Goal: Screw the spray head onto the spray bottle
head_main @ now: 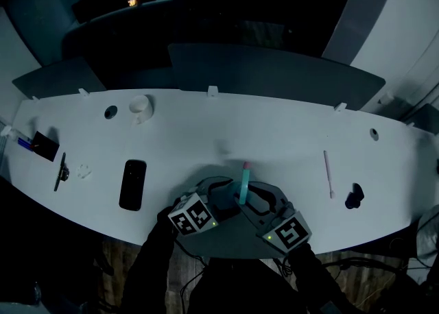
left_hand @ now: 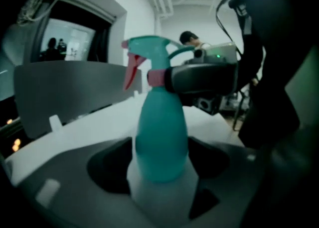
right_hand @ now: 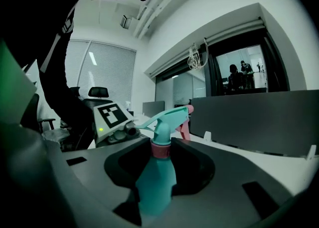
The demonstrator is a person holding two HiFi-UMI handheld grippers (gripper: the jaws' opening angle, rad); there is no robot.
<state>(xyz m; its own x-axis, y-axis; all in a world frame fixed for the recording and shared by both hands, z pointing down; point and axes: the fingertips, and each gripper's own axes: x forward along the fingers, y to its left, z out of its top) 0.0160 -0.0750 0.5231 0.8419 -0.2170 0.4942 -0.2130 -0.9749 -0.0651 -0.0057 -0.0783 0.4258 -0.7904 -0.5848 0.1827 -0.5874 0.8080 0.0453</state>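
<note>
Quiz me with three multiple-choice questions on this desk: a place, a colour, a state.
1. Where does the black phone lie in the head view? A) left of the spray bottle B) right of it C) on the floor
2. What colour is the bottle's body? A) yellow B) teal C) black
3. What is the left gripper doing? A) hanging open and empty B) clamping the bottle's body C) holding the phone
Answers: A, the phone lies toward the table's left; B, both gripper views show teal; B, its jaws press the body's sides.
</note>
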